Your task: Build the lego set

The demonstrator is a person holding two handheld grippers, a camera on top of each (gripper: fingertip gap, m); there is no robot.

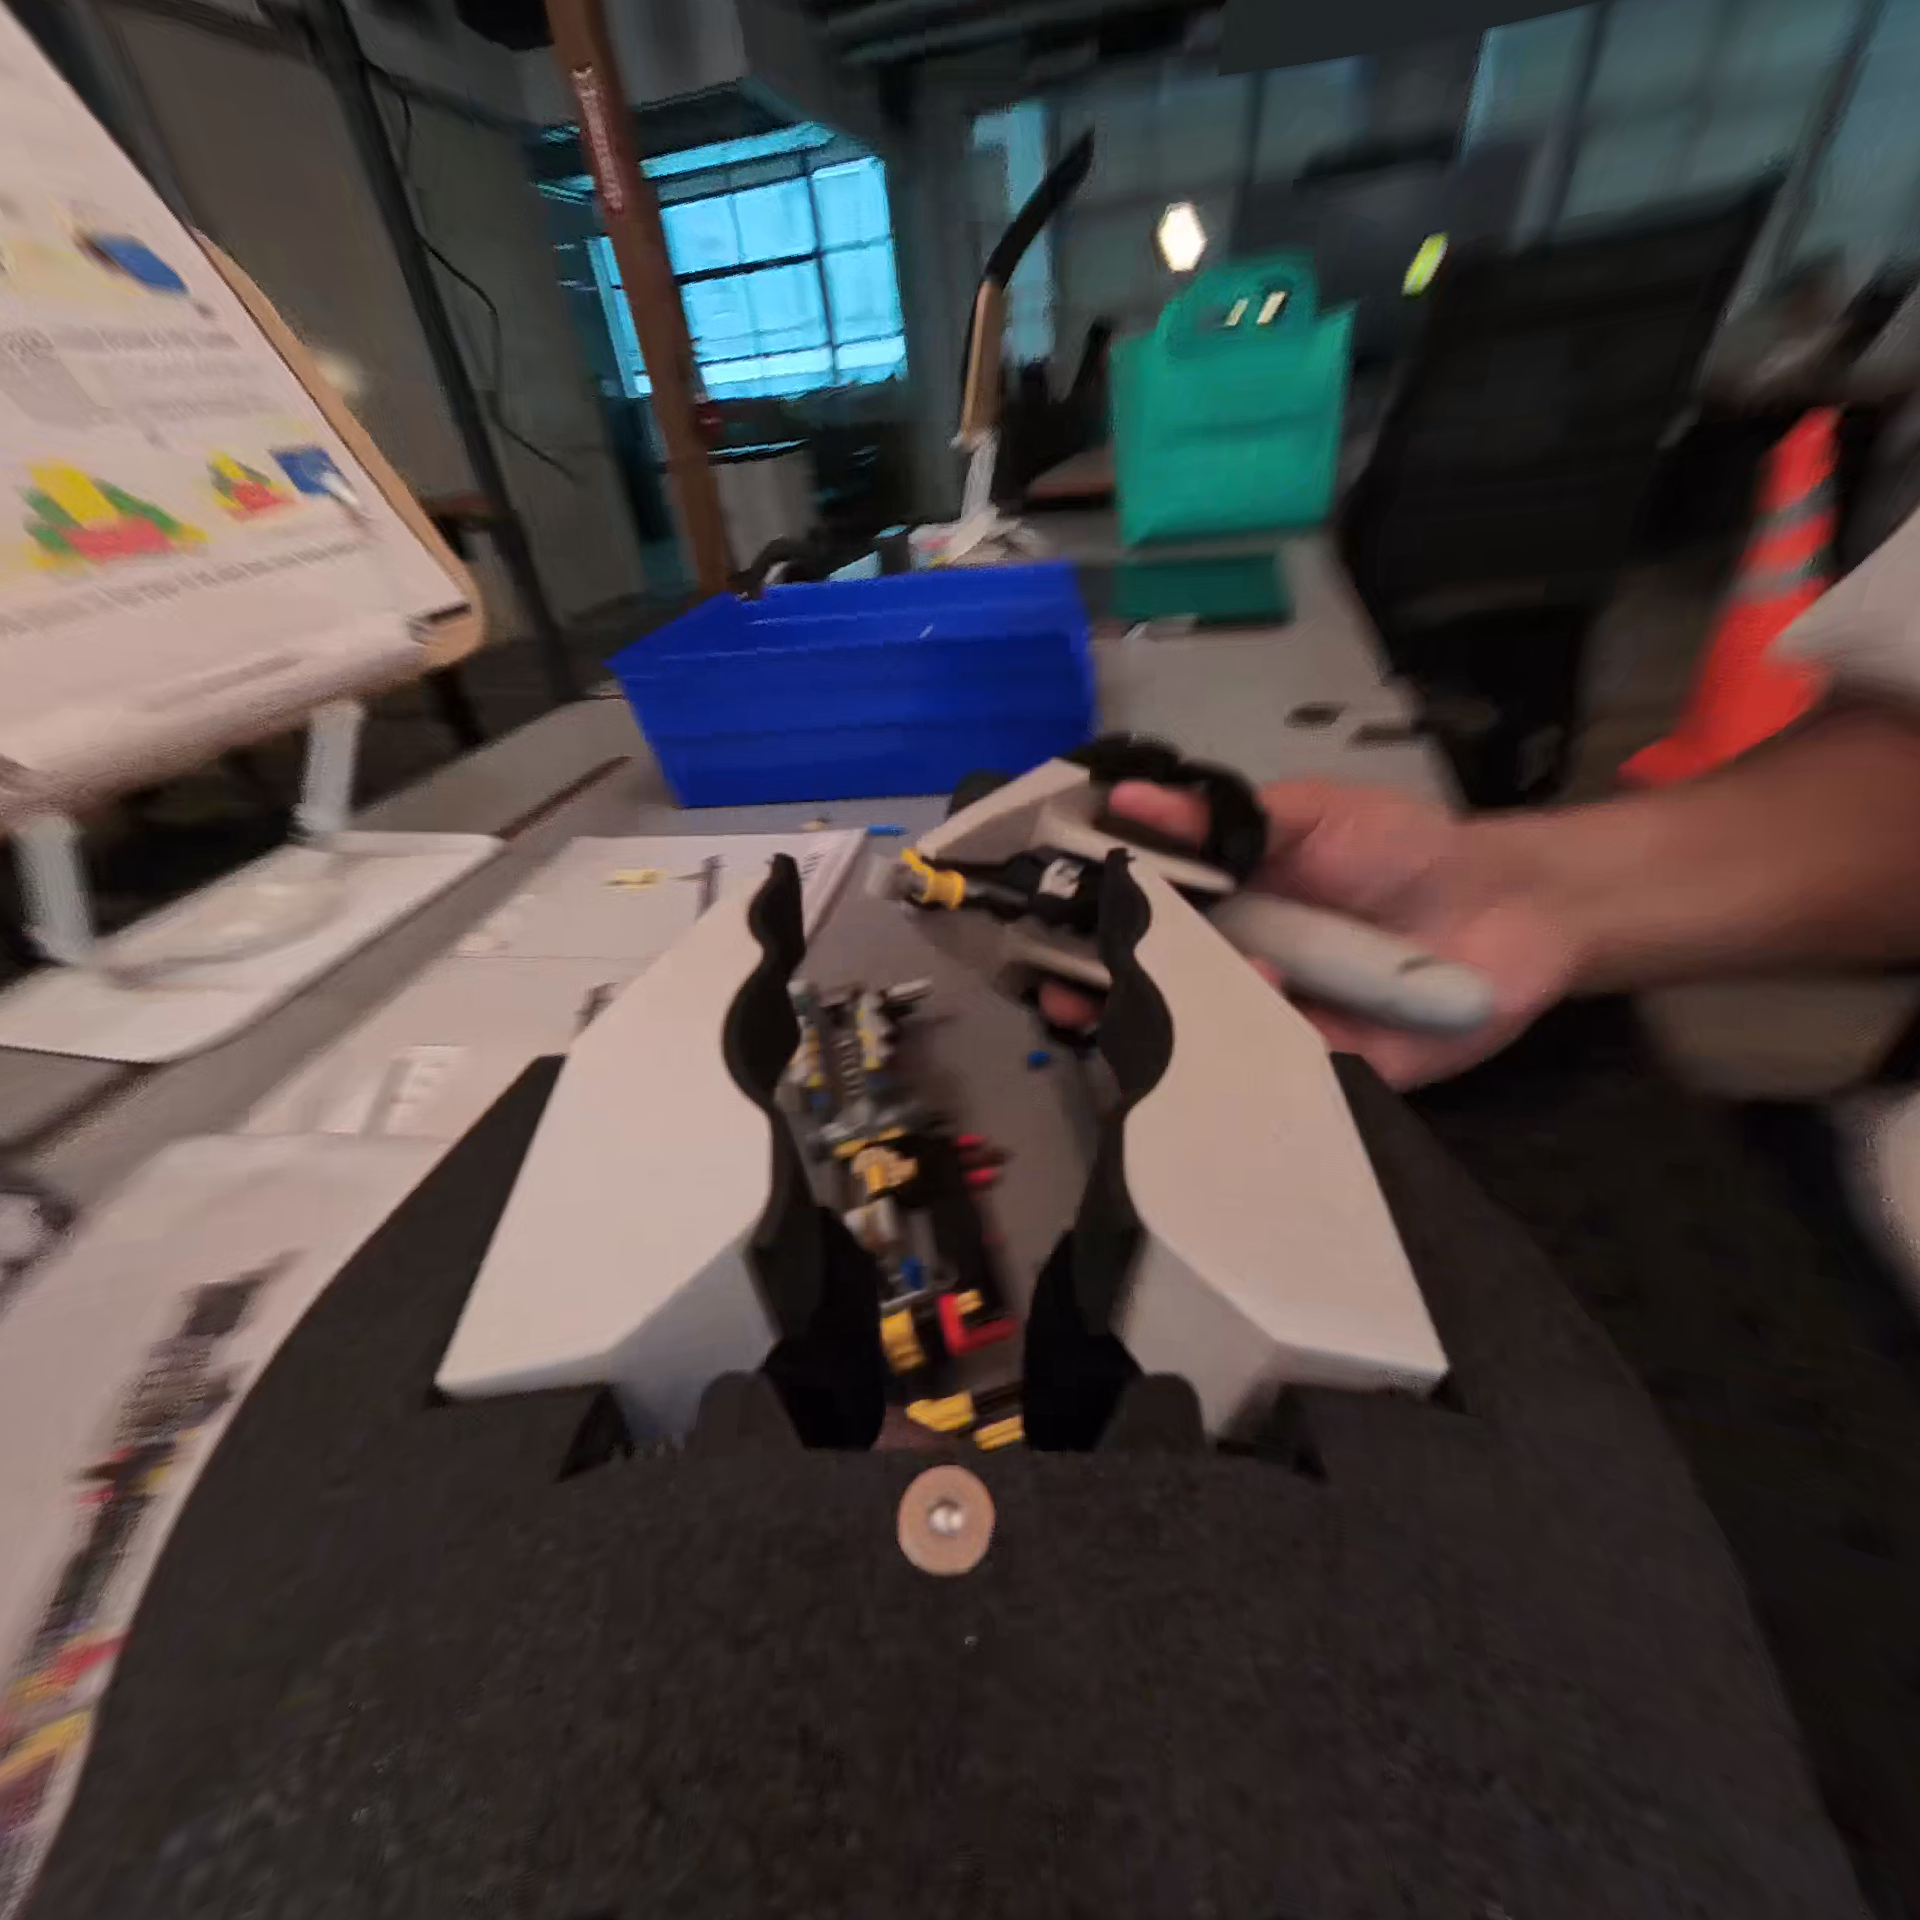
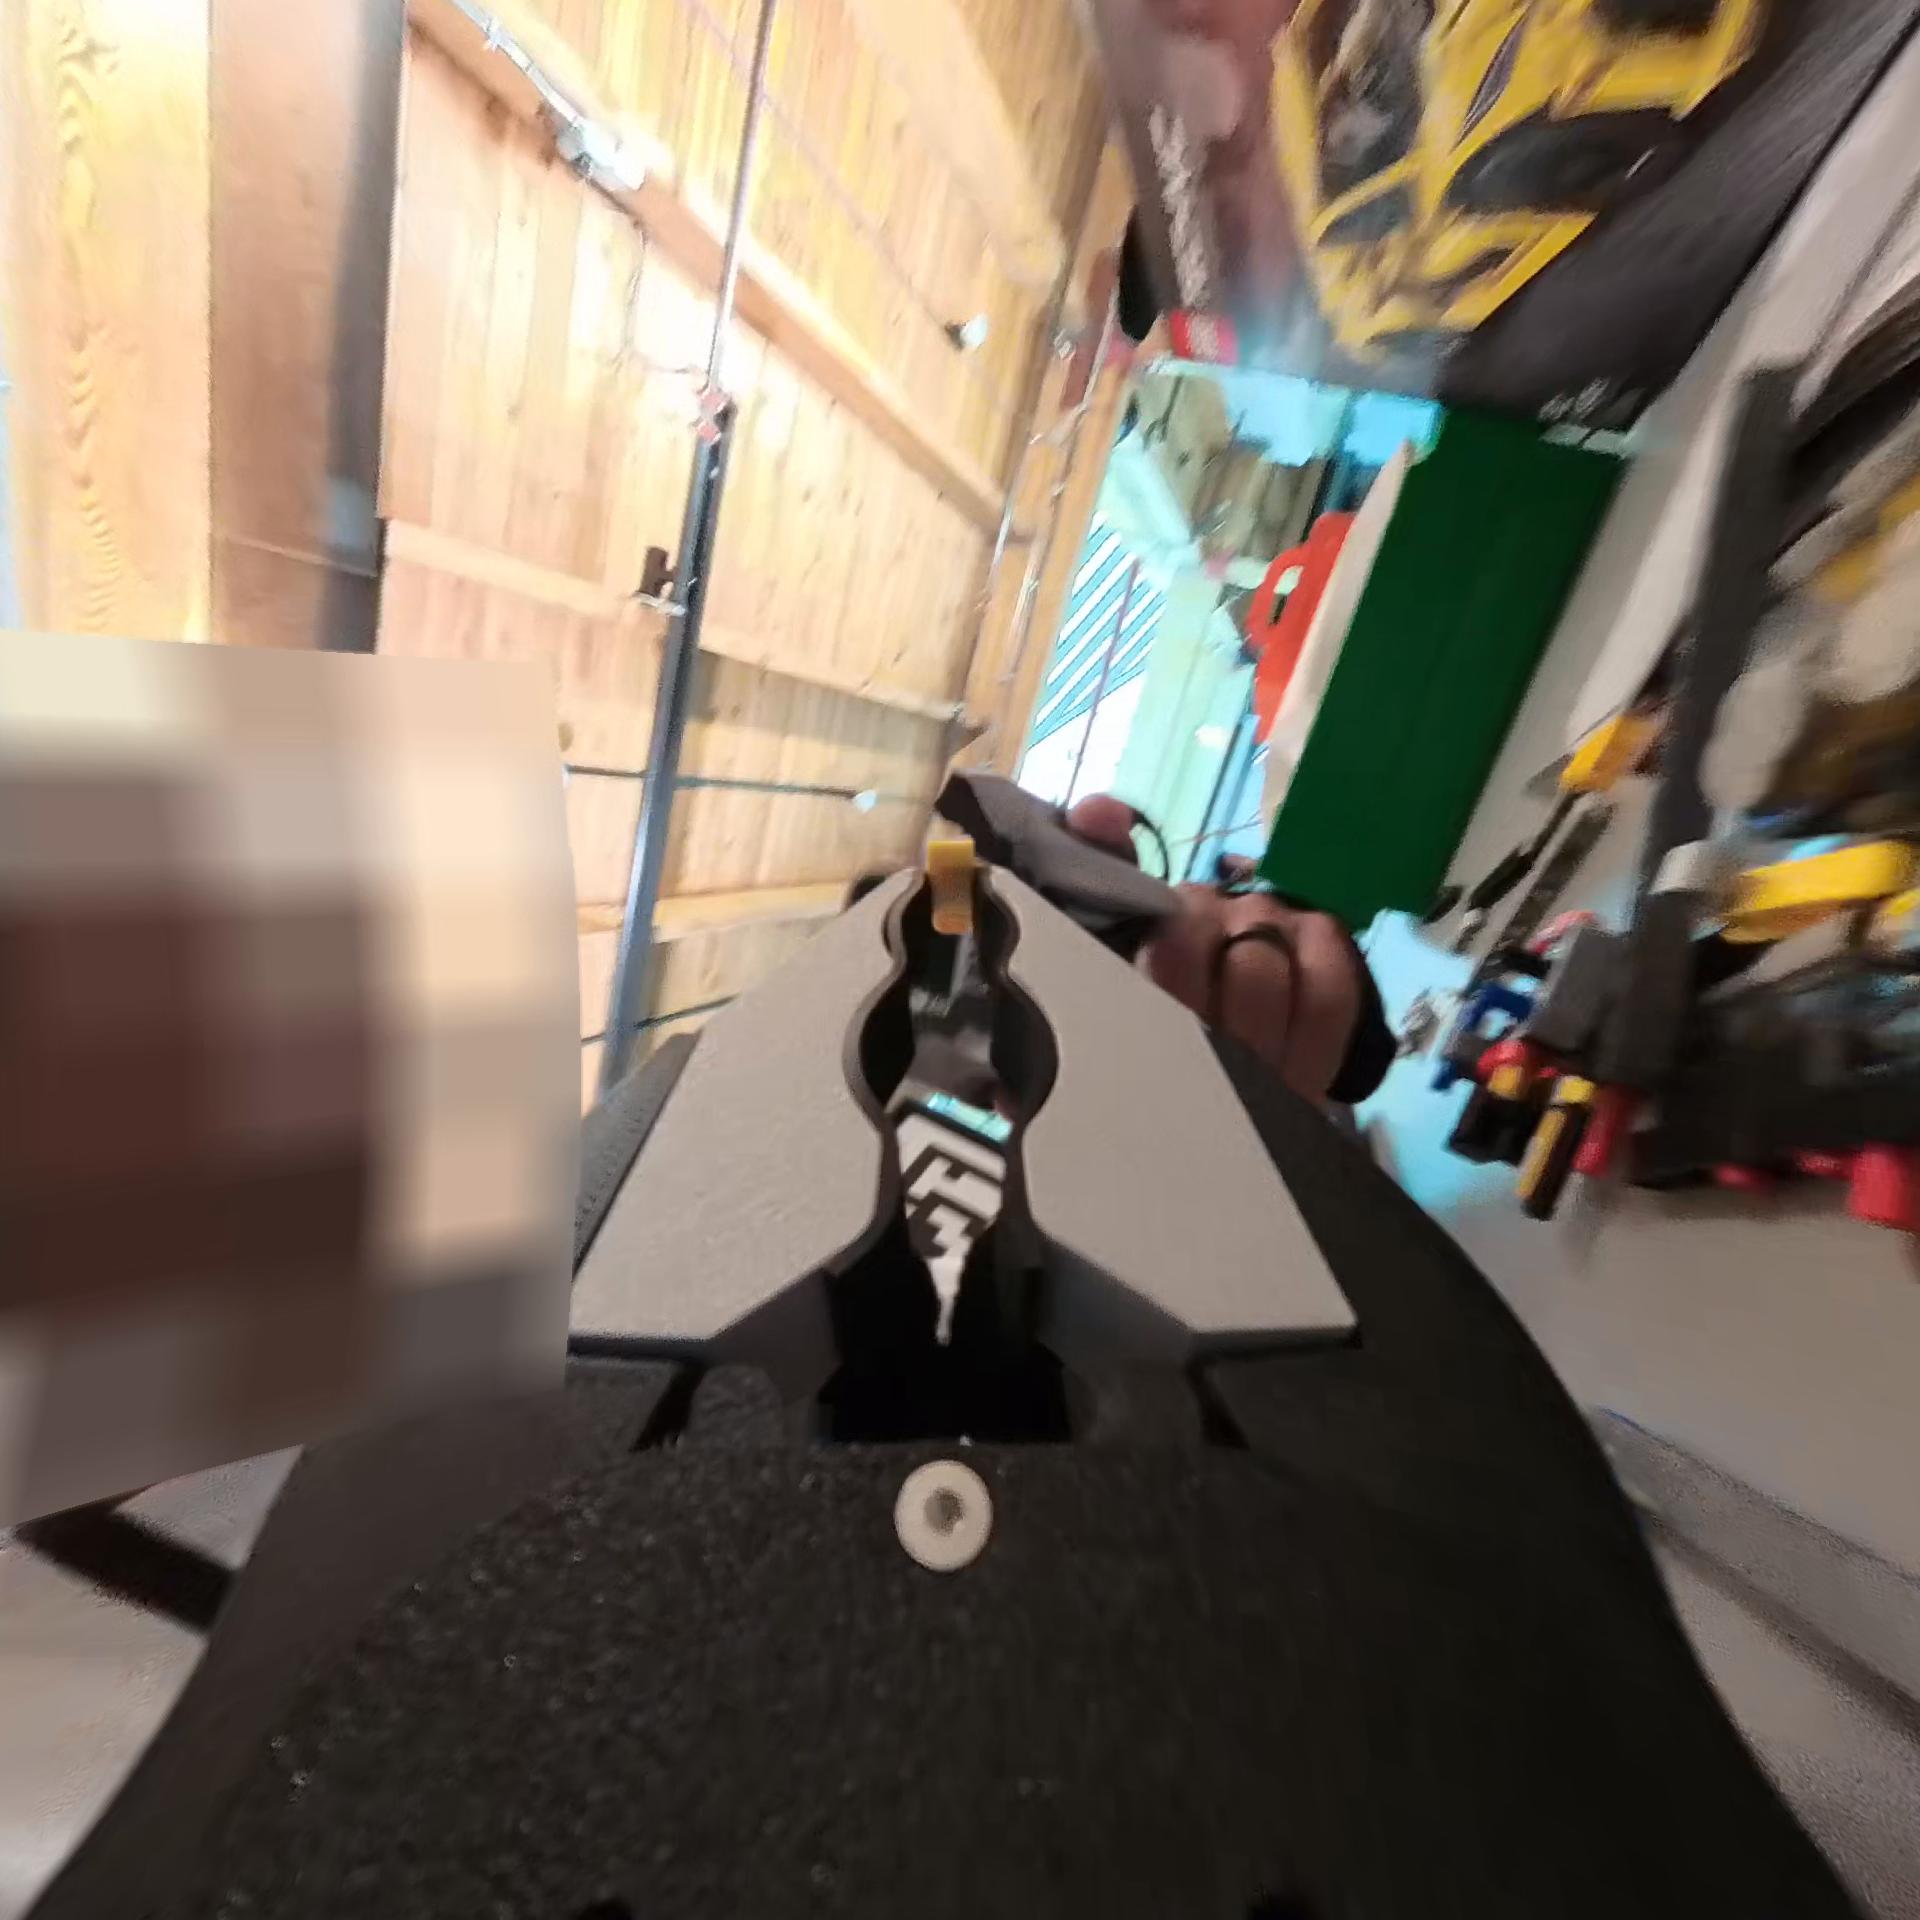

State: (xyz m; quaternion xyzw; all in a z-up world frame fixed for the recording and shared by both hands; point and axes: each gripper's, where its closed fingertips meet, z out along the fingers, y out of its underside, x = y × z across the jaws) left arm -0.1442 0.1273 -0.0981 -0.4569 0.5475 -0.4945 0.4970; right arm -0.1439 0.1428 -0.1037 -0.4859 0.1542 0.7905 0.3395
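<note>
My left gripper (image 1: 948, 902) is open and hovers over a long, partly built lego model (image 1: 883, 1174) of grey, black, yellow and red parts that lies on the table between its fingers. My right gripper (image 2: 951, 883) is shut on a small yellow lego piece (image 2: 951, 878). In the left wrist view the right gripper (image 1: 920, 868), held in a hand (image 1: 1382, 914), brings that yellow piece (image 1: 940, 886) just beyond my left fingertips. The left gripper (image 2: 971, 810) shows close behind the piece in the right wrist view.
A blue bin (image 1: 862, 675) stands at the back of the table. An instruction sheet on a stand (image 1: 177, 436) is at the left, and papers (image 1: 644, 925) lie flat. Loose lego parts (image 2: 1538, 1122), a green board (image 2: 1444, 665) and a yellow-black box (image 2: 1455, 156) show in the right view.
</note>
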